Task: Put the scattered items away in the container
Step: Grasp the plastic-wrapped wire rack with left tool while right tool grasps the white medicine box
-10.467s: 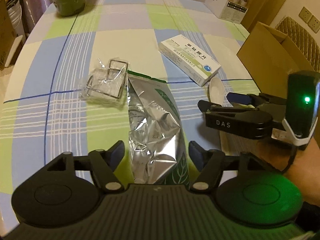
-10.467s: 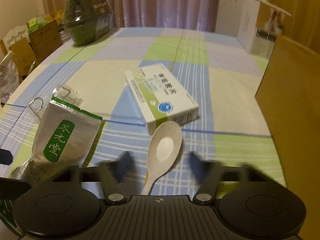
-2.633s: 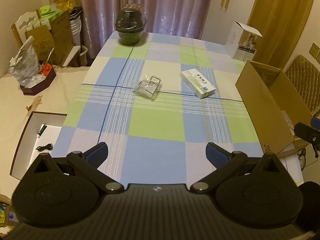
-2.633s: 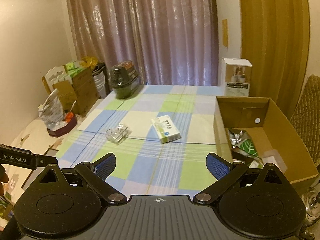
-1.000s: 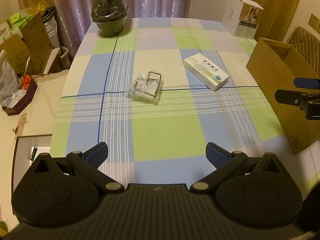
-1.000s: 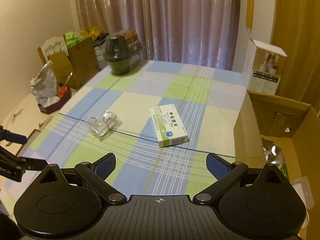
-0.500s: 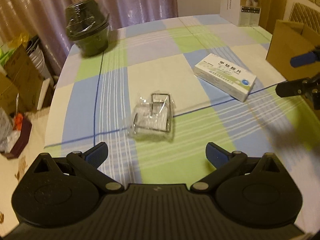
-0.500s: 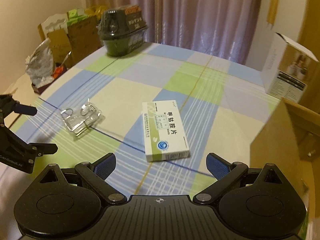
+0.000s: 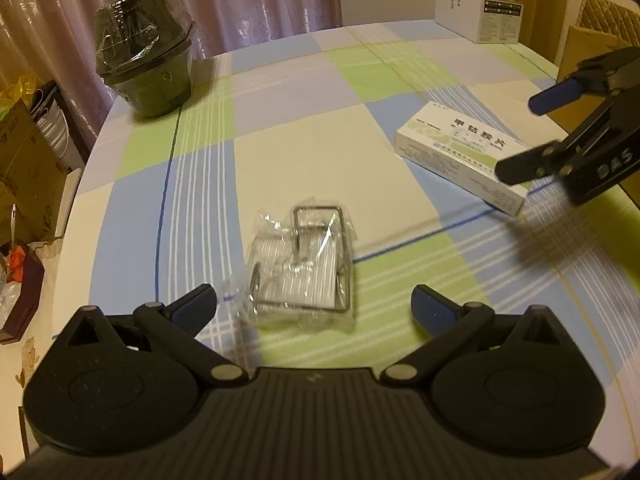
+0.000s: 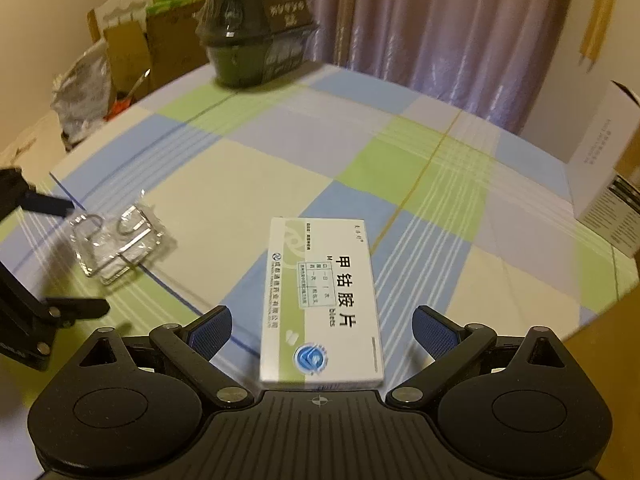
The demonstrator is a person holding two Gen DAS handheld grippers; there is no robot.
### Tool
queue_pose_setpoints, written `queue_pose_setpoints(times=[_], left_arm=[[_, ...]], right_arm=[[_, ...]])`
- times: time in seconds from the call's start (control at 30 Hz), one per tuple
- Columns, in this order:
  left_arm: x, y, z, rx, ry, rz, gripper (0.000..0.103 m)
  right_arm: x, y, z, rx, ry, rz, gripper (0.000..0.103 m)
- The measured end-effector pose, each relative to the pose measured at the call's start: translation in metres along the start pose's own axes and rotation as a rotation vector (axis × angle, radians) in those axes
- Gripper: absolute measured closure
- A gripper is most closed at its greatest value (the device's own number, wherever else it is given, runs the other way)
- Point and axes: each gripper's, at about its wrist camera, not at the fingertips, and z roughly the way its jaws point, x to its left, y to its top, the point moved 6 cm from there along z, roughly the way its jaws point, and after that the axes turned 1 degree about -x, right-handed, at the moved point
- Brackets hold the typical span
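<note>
Both sets of jaws are spread wide and empty. The left gripper (image 9: pixel 314 304) is lined up on the bagged wire rack (image 9: pixel 304 266), the right gripper (image 10: pixel 322 330) on the medicine box (image 10: pixel 320 300), both lying on the worktop (image 9: pixel 304 128). Closing is judged next. Only the left view shows the cardboard box (image 9: pixel 588 48) beyond.
</note>
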Motion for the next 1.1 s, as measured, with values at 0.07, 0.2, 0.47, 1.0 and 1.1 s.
queue_pose_setpoints(times=[0.07, 0.2, 0.47, 1.0, 1.1], left_arm=[[0.002, 0.002, 0.003, -0.008, -0.006, -0.001, 0.007], [0.006, 0.004, 0.009, -0.004, -0.016, -0.003, 0.011], [0.012, 0.000, 0.018, 0.031, -0.022, -0.026, 0.043], [-0.020, -0.022, -0.022, 0.090, -0.101, -0.017, 0.054], [-0.037, -0.029, -0.038, 0.096, -0.133, 0.002, 0.054]], right_arm=[[-0.001, 0.002, 0.009, 0.013, 0.002, -0.010, 0.002], [0.001, 0.003, 0.022, 0.028, 0.015, -0.024, 0.002], [0.003, 0.005, 0.037, 0.035, 0.021, -0.011, 0.002], [0.021, -0.030, -0.002, 0.068, 0.005, 0.100, 0.030], [0.027, -0.049, -0.025, 0.075, 0.005, 0.144, 0.030]])
